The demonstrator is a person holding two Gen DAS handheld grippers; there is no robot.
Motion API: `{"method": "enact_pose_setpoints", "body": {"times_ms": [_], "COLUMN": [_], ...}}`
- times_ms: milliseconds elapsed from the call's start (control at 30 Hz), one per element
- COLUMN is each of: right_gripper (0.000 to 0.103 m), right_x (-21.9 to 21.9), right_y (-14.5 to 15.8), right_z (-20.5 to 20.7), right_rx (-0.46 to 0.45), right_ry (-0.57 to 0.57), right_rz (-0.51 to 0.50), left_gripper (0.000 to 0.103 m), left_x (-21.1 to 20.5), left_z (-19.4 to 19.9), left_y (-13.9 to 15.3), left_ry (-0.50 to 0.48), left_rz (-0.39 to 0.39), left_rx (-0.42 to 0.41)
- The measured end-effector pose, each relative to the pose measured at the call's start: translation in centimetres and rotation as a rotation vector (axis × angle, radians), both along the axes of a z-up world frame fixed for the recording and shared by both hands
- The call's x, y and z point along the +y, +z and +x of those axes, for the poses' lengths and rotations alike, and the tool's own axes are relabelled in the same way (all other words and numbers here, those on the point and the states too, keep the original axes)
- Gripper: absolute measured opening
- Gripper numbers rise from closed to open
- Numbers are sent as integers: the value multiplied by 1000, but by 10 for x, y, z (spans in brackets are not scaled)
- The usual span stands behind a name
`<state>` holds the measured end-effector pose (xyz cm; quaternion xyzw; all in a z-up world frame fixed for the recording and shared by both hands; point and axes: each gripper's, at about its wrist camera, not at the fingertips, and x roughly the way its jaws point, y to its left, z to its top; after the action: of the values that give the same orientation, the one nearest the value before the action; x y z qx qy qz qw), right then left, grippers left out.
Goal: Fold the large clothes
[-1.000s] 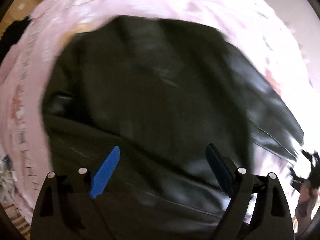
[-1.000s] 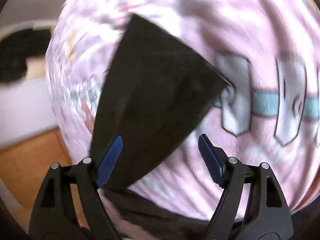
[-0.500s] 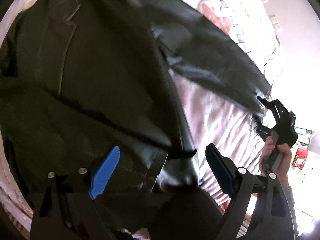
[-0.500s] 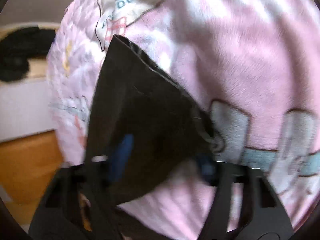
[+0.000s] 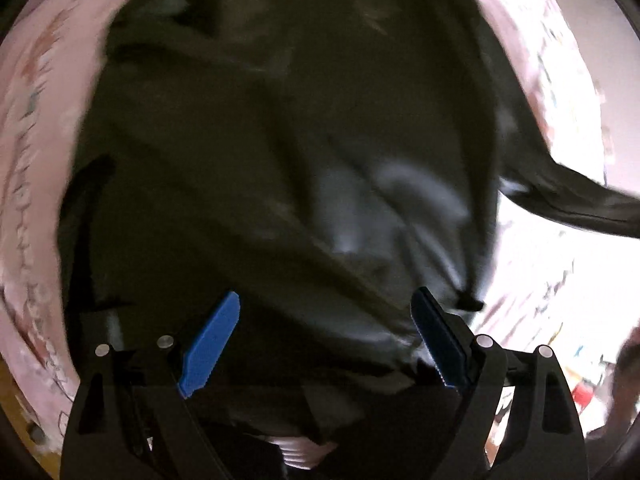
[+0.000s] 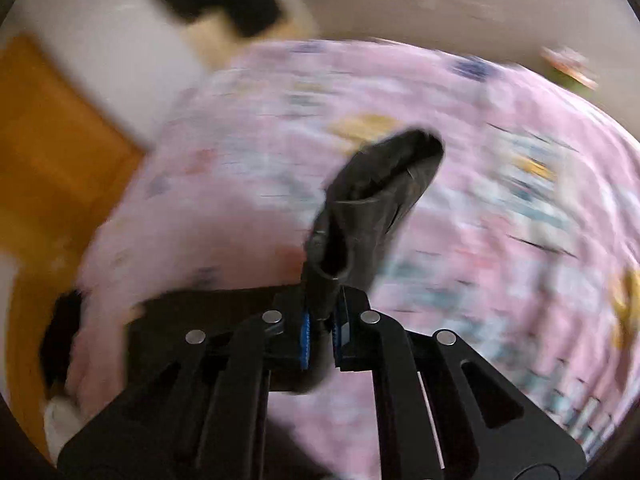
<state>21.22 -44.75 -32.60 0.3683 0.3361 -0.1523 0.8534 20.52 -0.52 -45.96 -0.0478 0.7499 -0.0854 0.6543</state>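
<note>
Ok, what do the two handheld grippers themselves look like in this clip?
Both match: the left gripper and right gripper have black plastic frames with slot cutouts, silver round pivot pins, and blue serrated finger pads. No cables or markings visible.

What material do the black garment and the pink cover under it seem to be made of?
The black garment looks like leather or a faux leather with a smooth, slightly glossy finish: pale highlights glint on its folds. The right tongs pinch its sleeve end. The pink cover seems a soft, matte fleece-like cloth with printed patterns, though blur leaves this open.
</note>
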Motion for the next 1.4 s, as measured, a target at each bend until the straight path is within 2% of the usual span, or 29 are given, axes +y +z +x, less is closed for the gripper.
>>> {"method": "enact_pose_setpoints", "body": {"times_ms": [100,133,267,433,533,667,733,833,1000,1100,1167,1267,1300,1367,1400], "right_gripper": [7,7,7,8,8,8,8,8,10,11,11,13,15,30,52], "right_x": [69,104,213,342,395,470,500,532,563,557,543,519,511,493,481], "right_y": [39,51,62,12,-25,-83,-121,-159,-198,-221,-221,-201,-192,-171,-158], "right_z": [47,62,85,84,71,37,17,-7,-21,-6,6,17,20,27,29], "right_rx": [-114,-146,-171,-41,52,223,330,416,512,597,596,571,568,562,542], "right_ry": [244,351,636,951,1083,1290,1356,1433,1453,1375,1324,1275,1254,1196,1168], "right_rz": [42,61,120,212,243,232,183,42,31,30,20,76,96,112,149], "left_gripper": [85,85,85,85,85,85,85,85,85,85,85,85,85,85,85], "left_x": [53,76,148,243,283,315,325,328,304,275,251,216,207,188,179], "left_z": [-1,-4,-16,-28,-29,-31,-31,-28,-9,8,17,25,27,33,37], "left_y": [-3,-3,1,5,6,3,-1,-8,-16,-15,-13,2,9,24,33], "left_ry": [125,177,297,421,445,470,479,477,407,320,248,158,143,126,126], "left_rz": [5,11,60,116,158,187,179,159,109,94,72,8,-23,-72,-94], "left_rx": [8,13,-7,-23,-49,-71,-71,-68,-81,-110,-119,-152,-164,-191,-209]}}
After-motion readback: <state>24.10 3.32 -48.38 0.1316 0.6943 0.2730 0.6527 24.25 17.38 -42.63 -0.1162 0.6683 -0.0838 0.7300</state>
